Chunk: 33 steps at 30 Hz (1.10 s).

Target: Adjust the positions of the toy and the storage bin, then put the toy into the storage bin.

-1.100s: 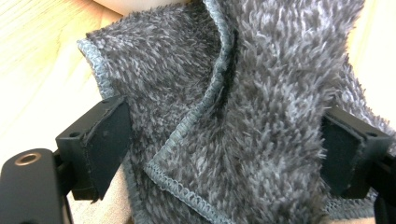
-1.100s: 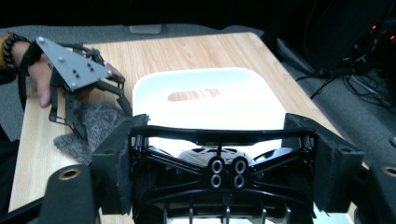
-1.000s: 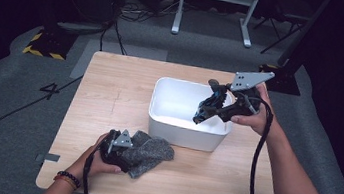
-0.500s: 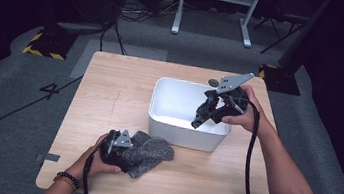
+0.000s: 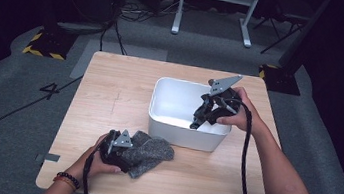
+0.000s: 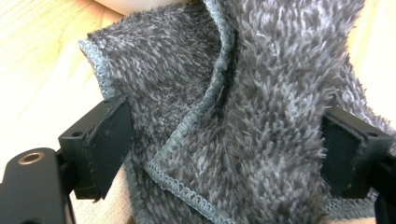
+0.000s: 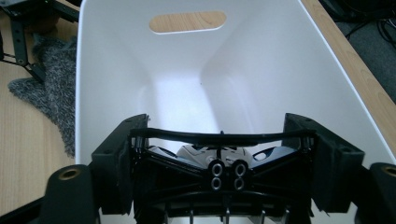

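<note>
Table [image 5: 109, 99]: a light wooden top is seen from the high view, standing on grey carpet; its near edge is partly covered by the person's forearms.

Bin [image 5: 176, 128]: a white plastic bin [image 7: 261, 60] is set right of the table's centre. An oval handle slot is cut in its far wall in the right gripper view, with wood visible through it. Its floor is seen bare where it is not hidden by the gripper.

Cloth [image 5: 150, 152]: a grey fleecy cloth [image 6: 261, 116] with a stitched hem is laid on the table, touching or just beside the bin's near-left corner. It is folded on itself, and its left end is hidden under the left gripper in the high view.

Left gripper [image 5: 117, 150]: it is held low at the near-left of the table. In the left gripper view [image 6: 224, 144] the two black pads are set wide apart with the cloth bunched between them; both pads are met by the pile, yet a firm pinch cannot be confirmed.

Right gripper [image 5: 198, 123]: it is tilted down into the bin at the right wall, its tips hidden by the rim in the high view. In its own view [image 7: 217, 154] the jaws are spread wide with nothing between them, and the bin floor beneath is partly obscured by the linkage.

Right hand [image 5: 235, 116]: it is wrapped around the gripper body above the bin's right rim.
</note>
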{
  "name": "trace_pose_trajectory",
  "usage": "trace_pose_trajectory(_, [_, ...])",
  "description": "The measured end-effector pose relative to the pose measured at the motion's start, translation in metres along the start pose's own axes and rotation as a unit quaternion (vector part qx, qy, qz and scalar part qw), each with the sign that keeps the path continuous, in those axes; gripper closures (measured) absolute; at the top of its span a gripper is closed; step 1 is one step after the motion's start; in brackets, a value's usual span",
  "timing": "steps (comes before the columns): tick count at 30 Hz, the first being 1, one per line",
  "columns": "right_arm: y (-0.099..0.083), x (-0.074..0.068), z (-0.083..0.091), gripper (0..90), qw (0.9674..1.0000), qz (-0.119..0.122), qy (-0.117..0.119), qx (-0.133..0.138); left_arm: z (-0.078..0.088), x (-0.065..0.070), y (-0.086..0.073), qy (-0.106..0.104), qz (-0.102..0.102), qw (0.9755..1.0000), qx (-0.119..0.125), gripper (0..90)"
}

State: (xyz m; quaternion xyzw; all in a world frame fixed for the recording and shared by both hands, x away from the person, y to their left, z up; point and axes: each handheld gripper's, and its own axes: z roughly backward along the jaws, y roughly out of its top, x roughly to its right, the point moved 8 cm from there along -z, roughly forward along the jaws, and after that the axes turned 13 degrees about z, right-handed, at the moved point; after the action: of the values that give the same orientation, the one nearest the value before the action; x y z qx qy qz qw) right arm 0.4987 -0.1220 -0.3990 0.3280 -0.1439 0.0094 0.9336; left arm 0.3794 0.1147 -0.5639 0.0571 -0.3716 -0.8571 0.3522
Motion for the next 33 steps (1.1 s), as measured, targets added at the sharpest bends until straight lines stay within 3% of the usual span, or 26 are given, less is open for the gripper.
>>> trace_pose_trajectory(3, [-0.001,-0.001,-0.002,24.8,1.0,0.002,0.004,-0.003,0.0,0.0,0.0,0.0,0.0,1.0,0.0,13.9])
trace_pose_trajectory(17, [-0.026,-0.007,-0.019,24.7,0.9971,0.016,0.028,-0.069,0.0,0.0,0.0,-0.002,-0.001,1.0,-0.001,13.8])
trace_pose_trajectory(25, [-0.036,-0.005,-0.022,24.7,0.9962,0.01,0.031,-0.081,0.0,0.0,0.0,-0.002,-0.001,1.0,-0.001,13.8])
trace_pose_trajectory(33, [-0.034,-0.002,-0.025,24.7,0.9963,0.014,0.036,-0.077,0.0,0.0,0.0,0.0,0.0,1.0,-0.001,14.0])
